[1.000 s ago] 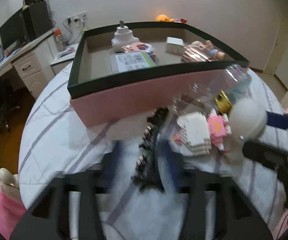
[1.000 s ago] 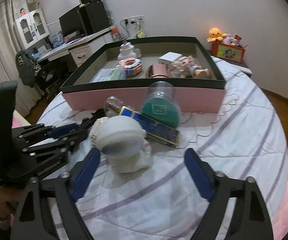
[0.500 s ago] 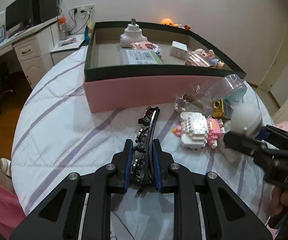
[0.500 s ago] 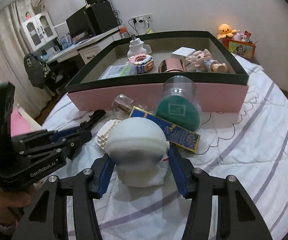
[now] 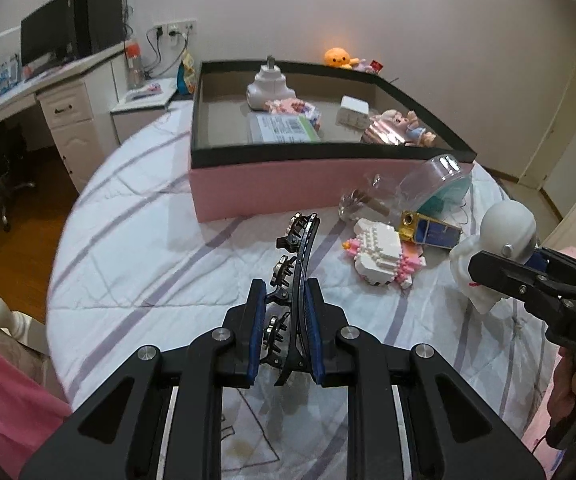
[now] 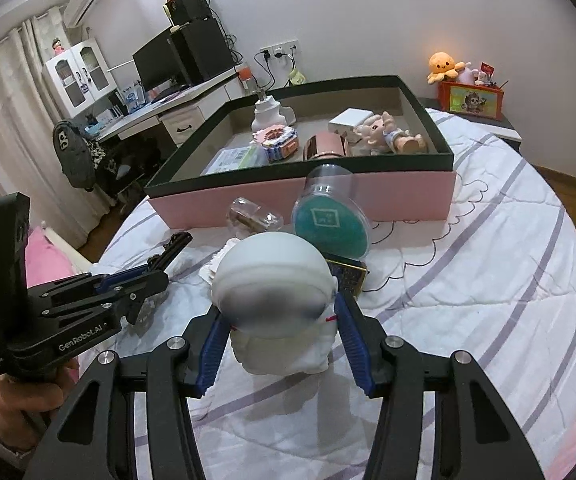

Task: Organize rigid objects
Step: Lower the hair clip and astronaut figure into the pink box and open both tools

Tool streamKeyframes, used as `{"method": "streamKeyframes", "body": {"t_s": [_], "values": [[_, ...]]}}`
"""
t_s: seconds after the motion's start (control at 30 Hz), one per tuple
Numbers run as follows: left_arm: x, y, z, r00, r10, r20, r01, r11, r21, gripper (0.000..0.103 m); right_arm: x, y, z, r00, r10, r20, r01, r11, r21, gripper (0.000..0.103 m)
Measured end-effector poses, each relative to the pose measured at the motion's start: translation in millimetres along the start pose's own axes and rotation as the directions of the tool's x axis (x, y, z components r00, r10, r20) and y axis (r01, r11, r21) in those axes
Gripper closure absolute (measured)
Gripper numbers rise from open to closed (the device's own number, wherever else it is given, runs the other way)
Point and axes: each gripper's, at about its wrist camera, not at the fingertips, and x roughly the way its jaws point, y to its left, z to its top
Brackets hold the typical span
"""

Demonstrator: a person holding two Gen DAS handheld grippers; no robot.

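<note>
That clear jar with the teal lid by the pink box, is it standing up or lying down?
Lying down. The clear jar lies on its side on the bedspread, its teal lid facing the right wrist camera, its far end against the pink box.

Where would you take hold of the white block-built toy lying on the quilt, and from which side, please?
Grip the white block toy across its white body, coming from above, with the fingers on its two long flanks. It lies low and flat on the quilt. The blue and gold box crowds its far end, so avoid closing lengthwise. The pink studded fringe looks frailer, probably a poor hold.
</note>
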Motion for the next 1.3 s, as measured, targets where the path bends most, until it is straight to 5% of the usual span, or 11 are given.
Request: {"method": "streamKeyframes", "body": {"t_s": [0.3, 0.73, 1.3], "values": [[-33.5, -3.5, 22.7, 0.995, 0.031, 0.092, -0.033, 0.999, 0.020, 0.084, -21.1, 6.3, 20.6, 0.998, 0.020, 0.061, -0.019, 1.000, -0.024, 0.050], [-38.8, -3.8, 101.4, 0.973, 0.037, 0.227, -0.042, 0.999, 0.017, 0.084, -25.8, -8.6, 108.0, 0.979, -0.057, 0.194, 0.071, 0.995, -0.065, 0.050], [23.9, -0.2, 148.2, 0.981, 0.039, 0.190, -0.038, 0.999, -0.006, 0.084, 40.7, -29.7, 154.4, 0.987, -0.084, 0.134, 0.092, 0.994, -0.055, 0.049]]}}
